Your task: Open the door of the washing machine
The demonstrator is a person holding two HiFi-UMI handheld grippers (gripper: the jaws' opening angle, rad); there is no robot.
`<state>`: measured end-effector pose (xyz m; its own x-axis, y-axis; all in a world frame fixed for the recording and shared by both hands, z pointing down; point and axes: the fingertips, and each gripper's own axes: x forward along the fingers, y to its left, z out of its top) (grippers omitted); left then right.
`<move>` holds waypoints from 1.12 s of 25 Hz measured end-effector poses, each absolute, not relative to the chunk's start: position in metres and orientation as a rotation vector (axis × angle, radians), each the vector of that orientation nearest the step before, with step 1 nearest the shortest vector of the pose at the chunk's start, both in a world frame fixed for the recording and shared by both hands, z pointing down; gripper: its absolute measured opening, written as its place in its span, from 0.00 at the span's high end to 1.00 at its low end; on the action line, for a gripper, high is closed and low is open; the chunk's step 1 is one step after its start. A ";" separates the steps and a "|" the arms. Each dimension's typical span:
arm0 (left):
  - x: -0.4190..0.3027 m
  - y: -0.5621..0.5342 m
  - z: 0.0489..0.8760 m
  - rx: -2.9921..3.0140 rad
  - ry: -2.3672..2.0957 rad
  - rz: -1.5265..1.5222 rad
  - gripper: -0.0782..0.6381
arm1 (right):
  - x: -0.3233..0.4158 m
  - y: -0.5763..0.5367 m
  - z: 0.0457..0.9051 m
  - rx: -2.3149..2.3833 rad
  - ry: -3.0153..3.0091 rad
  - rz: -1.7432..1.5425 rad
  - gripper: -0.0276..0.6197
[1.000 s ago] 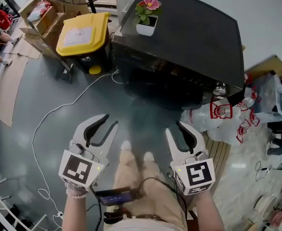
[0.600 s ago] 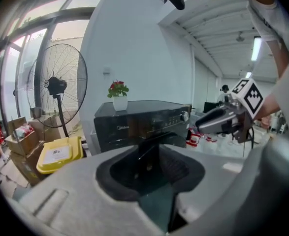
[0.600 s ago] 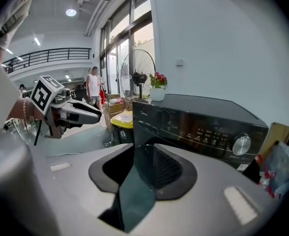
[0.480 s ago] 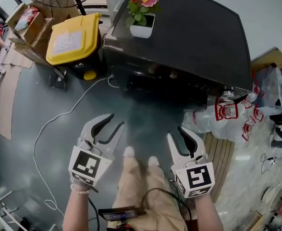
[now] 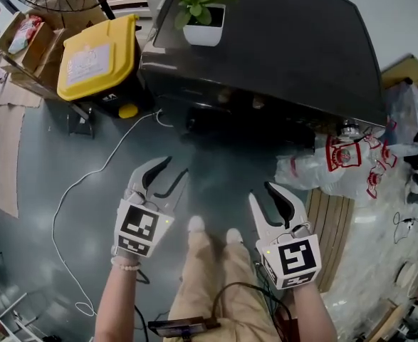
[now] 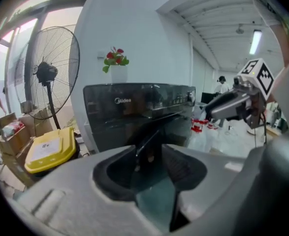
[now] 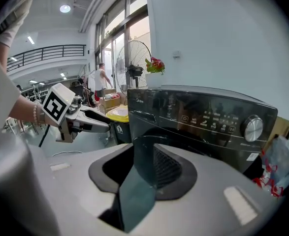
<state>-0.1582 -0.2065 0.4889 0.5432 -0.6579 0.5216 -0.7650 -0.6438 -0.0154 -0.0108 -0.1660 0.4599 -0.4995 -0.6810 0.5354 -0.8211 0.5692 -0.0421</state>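
1. I see the washing machine (image 5: 280,41) as a dark, glossy box with a flat top, standing upright ahead of me with its front turned my way.
2. Its control panel (image 7: 208,119) runs across the top of the front, with a row of small lit symbols and a silver knob (image 7: 253,128) at the right end.
3. The door (image 7: 193,140) lies below that panel, dark and in shadow; it looks shut, and I cannot make out a handle.

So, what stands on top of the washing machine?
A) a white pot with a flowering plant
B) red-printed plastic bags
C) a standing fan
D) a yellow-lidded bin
A: the white pot with its flowers sits near a corner of the dark top of the washing machine.
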 end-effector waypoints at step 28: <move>-0.147 -0.286 0.637 2.547 -1.063 1.046 0.63 | 0.013 -0.182 0.526 1.328 -2.252 0.512 0.79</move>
